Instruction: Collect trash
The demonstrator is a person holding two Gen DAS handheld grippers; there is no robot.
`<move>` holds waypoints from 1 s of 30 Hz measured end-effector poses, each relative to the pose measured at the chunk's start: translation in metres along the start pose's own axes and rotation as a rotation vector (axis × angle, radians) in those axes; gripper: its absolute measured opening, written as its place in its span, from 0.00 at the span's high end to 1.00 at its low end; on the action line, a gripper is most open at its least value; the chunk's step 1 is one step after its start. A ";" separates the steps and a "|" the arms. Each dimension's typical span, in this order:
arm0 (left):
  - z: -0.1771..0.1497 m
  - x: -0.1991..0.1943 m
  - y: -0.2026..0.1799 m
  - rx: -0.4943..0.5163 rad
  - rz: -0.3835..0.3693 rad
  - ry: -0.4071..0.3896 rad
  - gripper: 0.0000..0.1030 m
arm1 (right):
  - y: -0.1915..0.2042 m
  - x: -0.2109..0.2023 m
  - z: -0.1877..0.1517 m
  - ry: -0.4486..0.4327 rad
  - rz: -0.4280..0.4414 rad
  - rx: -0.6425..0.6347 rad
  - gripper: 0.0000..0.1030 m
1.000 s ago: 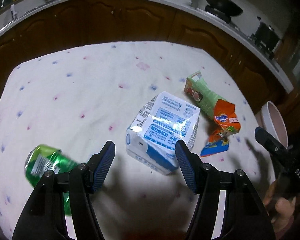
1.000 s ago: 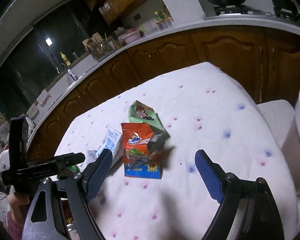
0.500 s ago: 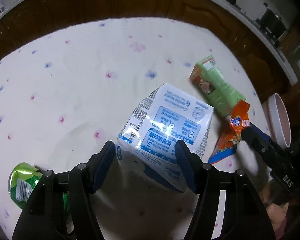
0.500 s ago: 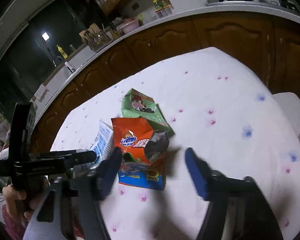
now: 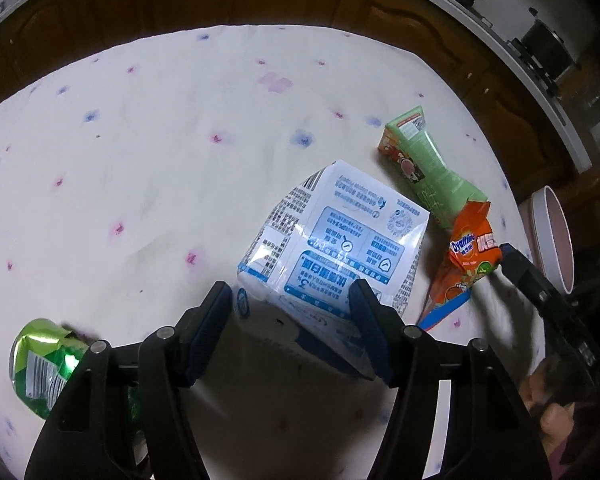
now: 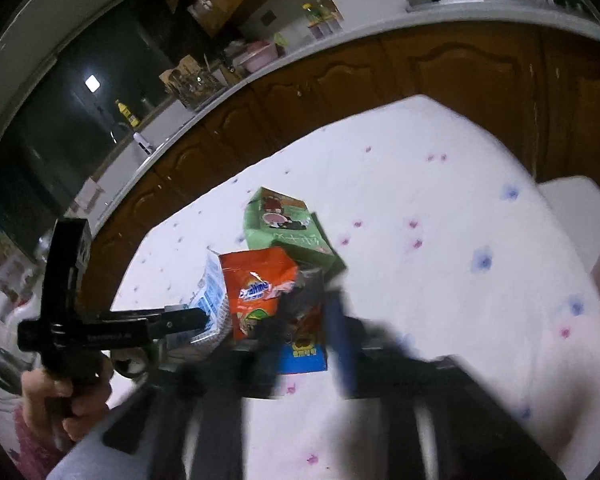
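A white and blue carton [image 5: 332, 256] lies on the flowered tablecloth [image 5: 172, 152]. My left gripper [image 5: 294, 320] is open, its pads on either side of the carton's near end. An orange Ovaltine packet [image 6: 260, 292] lies beside the carton, also shown in the left wrist view [image 5: 466, 260]. My right gripper [image 6: 308, 320] is blurred and closing around the packet's lower part; I cannot tell whether the pads touch it. A green juice box [image 6: 284, 224] lies just beyond the packet. A crushed green can [image 5: 40, 364] lies at the near left.
A pink-rimmed bin [image 5: 552, 240] stands off the table's right side. Wooden cabinets [image 6: 440, 68] and a counter with a pan curve behind the table. The other hand-held gripper [image 6: 100, 332] shows at the left in the right wrist view.
My left gripper moved forward until its pads straddle the carton. My right gripper advanced to the orange packet and its jaws narrowed a lot.
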State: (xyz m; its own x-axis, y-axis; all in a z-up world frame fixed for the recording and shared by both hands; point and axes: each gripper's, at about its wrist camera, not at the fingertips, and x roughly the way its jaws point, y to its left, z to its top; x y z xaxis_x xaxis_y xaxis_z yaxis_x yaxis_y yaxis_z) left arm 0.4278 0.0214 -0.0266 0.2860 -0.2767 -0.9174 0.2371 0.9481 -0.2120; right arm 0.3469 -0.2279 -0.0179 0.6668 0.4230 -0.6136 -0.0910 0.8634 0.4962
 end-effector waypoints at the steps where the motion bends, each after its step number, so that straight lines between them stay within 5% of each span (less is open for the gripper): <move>1: -0.001 -0.002 0.001 0.000 0.004 -0.001 0.40 | 0.000 0.001 0.000 0.002 0.025 0.004 0.40; 8: -0.006 -0.008 0.008 0.000 -0.009 -0.014 0.39 | 0.005 0.024 0.008 0.043 0.038 -0.042 0.41; 9: -0.006 -0.009 0.008 0.004 -0.013 -0.020 0.39 | 0.005 0.028 0.007 0.058 0.030 -0.047 0.46; 11: -0.007 -0.010 0.006 0.016 -0.013 -0.023 0.39 | 0.004 0.035 0.007 0.083 0.052 -0.051 0.84; 12: -0.008 -0.010 0.004 0.022 -0.004 -0.025 0.39 | 0.005 0.033 0.006 0.080 0.063 -0.050 0.92; 19: 0.000 -0.019 -0.011 0.030 -0.034 -0.070 0.39 | 0.009 0.000 0.004 -0.004 0.033 -0.099 0.98; 30: 0.044 -0.018 -0.060 0.144 0.033 -0.129 0.37 | -0.037 -0.077 0.002 -0.135 -0.008 0.009 0.98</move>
State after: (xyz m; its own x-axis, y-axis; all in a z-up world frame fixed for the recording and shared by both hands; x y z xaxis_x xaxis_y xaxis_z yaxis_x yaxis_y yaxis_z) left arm 0.4489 -0.0369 0.0174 0.4098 -0.2725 -0.8705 0.3537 0.9271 -0.1238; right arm 0.3004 -0.2928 0.0118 0.7612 0.3750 -0.5291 -0.0797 0.8638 0.4975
